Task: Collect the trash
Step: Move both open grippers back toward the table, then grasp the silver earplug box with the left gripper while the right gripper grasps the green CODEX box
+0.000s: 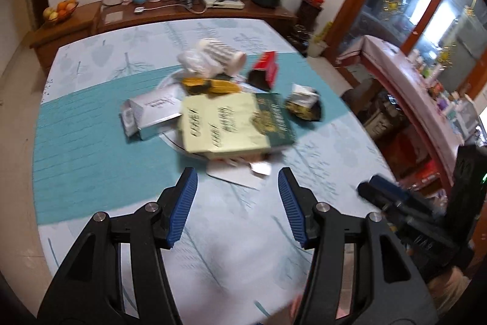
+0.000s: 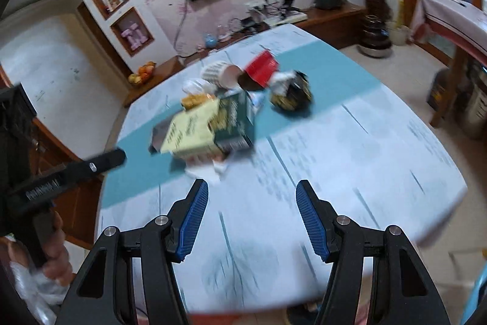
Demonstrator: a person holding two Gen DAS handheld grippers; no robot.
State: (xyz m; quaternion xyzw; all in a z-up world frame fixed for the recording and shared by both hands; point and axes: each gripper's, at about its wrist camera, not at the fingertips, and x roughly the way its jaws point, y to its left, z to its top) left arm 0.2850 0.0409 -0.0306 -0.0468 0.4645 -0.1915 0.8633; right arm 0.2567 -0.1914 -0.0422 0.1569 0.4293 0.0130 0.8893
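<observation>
Nothing is collected yet, as far as I can judge: the whole heap of trash sits on the bench, a table under a pale blue and teal patterned cloth, and both my tools are empty.

My left tool has its blue ribbed pads spread apart with only cloth showing between them. My right tool stands likewise parted and holds nothing. Both hang over the near part of the bench, short of the pile.

The pile lies around the middle of the bench, on the teal band. Nearest me is a large flat pale yellow cardboard box with a dark green side, lying on top of white paper scraps. Beside it towards the left edge is a silver-grey carton. Behind are a tipped white striped paper cup, a crumpled clear plastic bag, a yellow wrapper and a red open box. Towards the right edge, apart from the rest, sits a dark crumpled packet.

I see no bin or sack clearly; everything remains to be picked up.
</observation>
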